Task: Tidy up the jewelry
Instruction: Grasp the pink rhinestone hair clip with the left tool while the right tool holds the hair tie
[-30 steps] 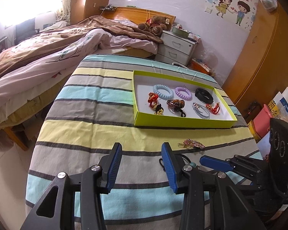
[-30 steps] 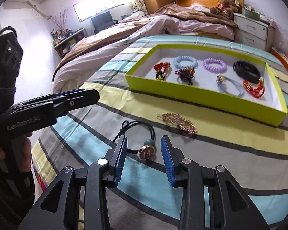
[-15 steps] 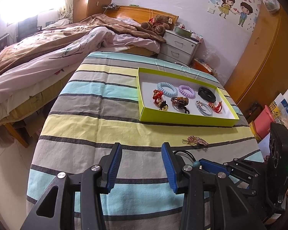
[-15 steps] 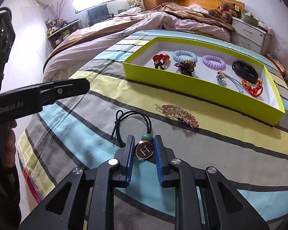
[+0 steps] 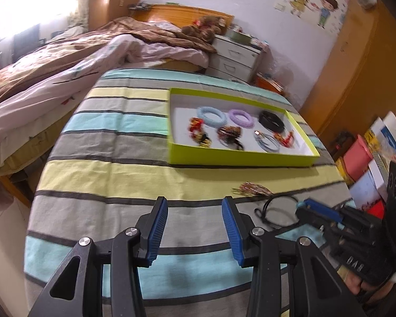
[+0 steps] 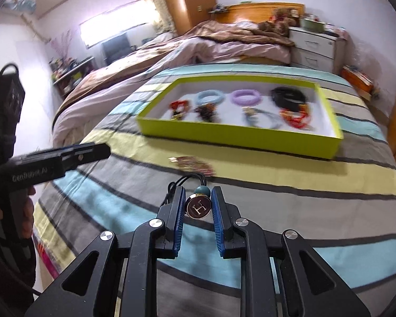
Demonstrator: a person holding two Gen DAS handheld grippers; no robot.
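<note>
- Striped cloth over the counter
- Unmade bed (brown and pink covers)
- White nightstand
- Cartoon wall sticker

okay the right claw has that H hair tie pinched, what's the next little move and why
Probably lift it a little and carry it toward the green box. The right claw is shut on the H hair tie, its black cord trailing just this side of the sparkly clip, so rising first should keep the cord from dragging it. The left claw is open and holds nothing.
</note>
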